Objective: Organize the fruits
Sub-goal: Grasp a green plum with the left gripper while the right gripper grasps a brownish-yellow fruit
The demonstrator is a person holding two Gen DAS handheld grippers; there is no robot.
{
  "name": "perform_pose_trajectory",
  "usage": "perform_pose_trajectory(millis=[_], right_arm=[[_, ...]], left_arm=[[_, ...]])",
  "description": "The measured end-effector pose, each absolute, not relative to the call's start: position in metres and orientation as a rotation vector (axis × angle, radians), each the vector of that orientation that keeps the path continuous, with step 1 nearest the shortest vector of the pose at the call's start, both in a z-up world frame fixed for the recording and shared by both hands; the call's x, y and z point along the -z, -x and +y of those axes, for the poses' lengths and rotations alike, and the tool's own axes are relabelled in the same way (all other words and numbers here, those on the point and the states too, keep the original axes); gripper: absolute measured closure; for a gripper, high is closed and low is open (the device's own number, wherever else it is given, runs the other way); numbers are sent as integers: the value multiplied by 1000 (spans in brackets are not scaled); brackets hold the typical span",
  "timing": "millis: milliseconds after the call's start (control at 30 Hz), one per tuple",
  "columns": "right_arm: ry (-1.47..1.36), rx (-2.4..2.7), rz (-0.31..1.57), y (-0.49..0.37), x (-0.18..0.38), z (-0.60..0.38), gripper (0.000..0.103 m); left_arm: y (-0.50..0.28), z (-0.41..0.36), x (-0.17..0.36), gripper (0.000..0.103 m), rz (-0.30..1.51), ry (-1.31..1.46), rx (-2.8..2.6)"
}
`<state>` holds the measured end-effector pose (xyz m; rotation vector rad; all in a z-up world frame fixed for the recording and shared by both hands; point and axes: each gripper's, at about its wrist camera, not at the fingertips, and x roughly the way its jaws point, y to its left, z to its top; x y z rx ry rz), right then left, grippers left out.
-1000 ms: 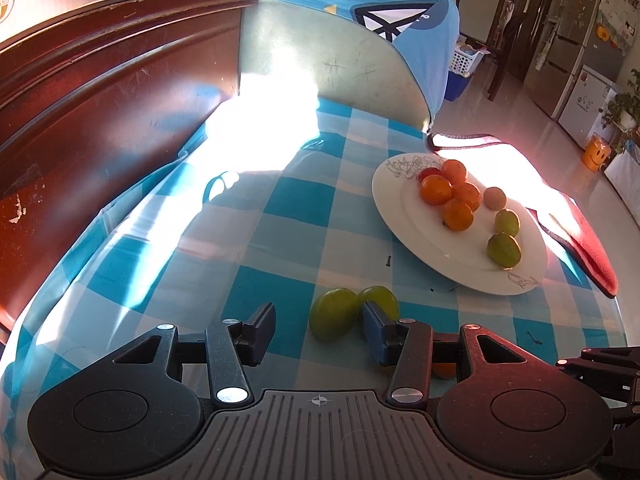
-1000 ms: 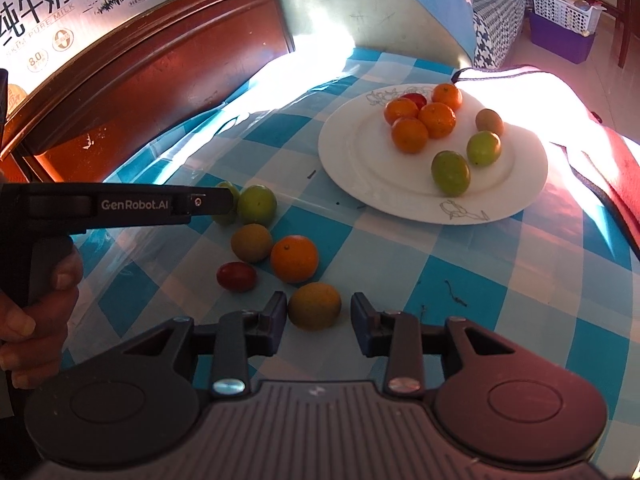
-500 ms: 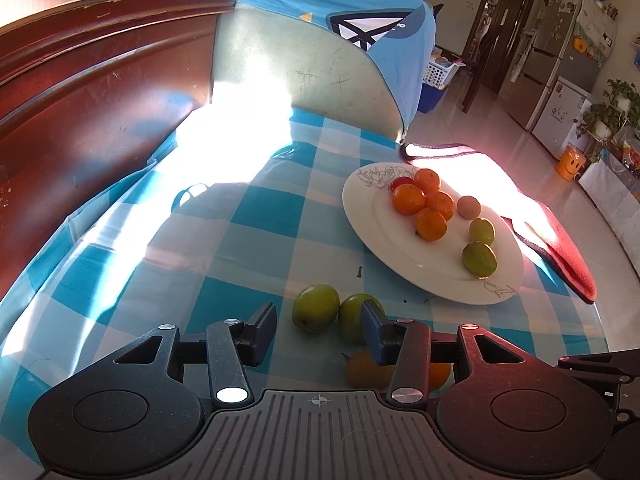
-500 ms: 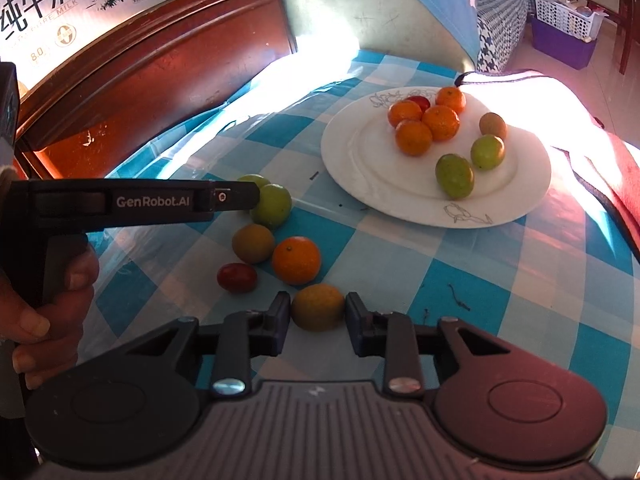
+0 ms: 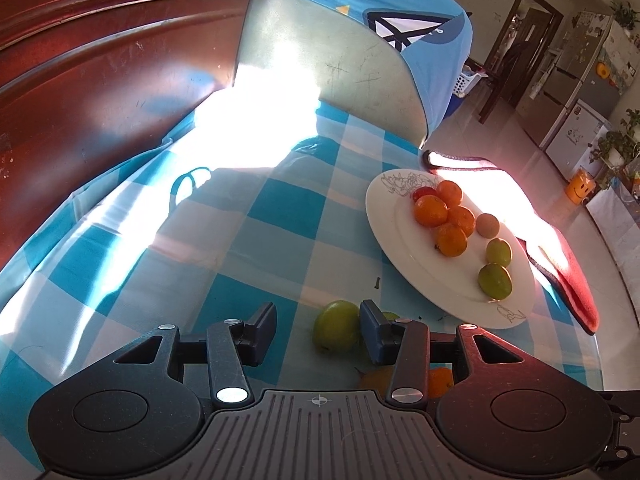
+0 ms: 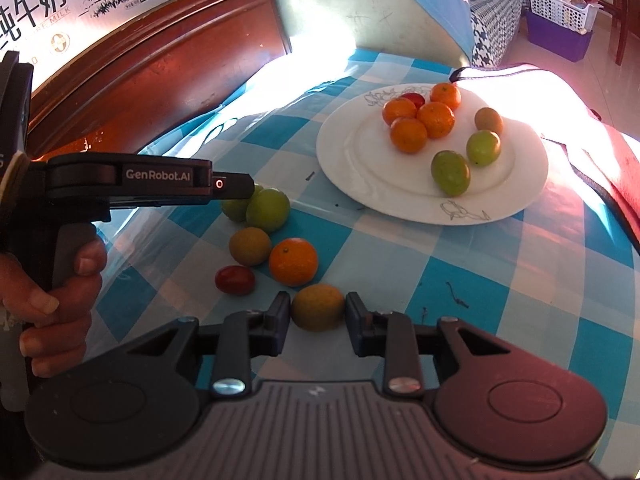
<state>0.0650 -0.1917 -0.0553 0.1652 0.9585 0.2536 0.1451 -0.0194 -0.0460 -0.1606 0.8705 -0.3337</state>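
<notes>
A white plate (image 6: 344,160) holds several oranges, green fruits and a red one; it also shows in the left wrist view (image 5: 400,248). Loose on the checked cloth lie two green fruits (image 6: 267,210), a brownish fruit (image 6: 250,246), an orange (image 6: 293,261) and a red fruit (image 6: 235,280). My right gripper (image 6: 318,310) is shut on a yellow-brown fruit (image 6: 318,307) at table level. My left gripper (image 5: 318,322) is open, with a green fruit (image 5: 336,330) between its fingers, close to the right finger. In the right wrist view the left gripper (image 6: 244,186) reaches over the green fruits.
A dark wooden headboard (image 5: 100,80) runs along the left. A chair back draped in blue cloth (image 5: 400,40) stands behind the table. A red-edged cloth (image 5: 572,280) lies right of the plate. The table's right edge drops to the floor.
My right gripper's fingers have closed in onto the yellow-brown fruit. My left gripper has moved slightly, so the green fruit now sits between its open fingers.
</notes>
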Motion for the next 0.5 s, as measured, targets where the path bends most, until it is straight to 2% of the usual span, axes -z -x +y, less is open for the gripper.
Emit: perform_pose_trajectory(millis=[267,400,500], right_arm=[[-169,-254,958,-65,55,-192,73],[-168,-254,957,-65,55,-193,73],[-180,-247,960,-66,55,-194,73]], left_arm=[[-146,-32,52,61,878,142,343],[-147,-33,53,78,878,136,339],[-146,-31,53,78,879,148,333]])
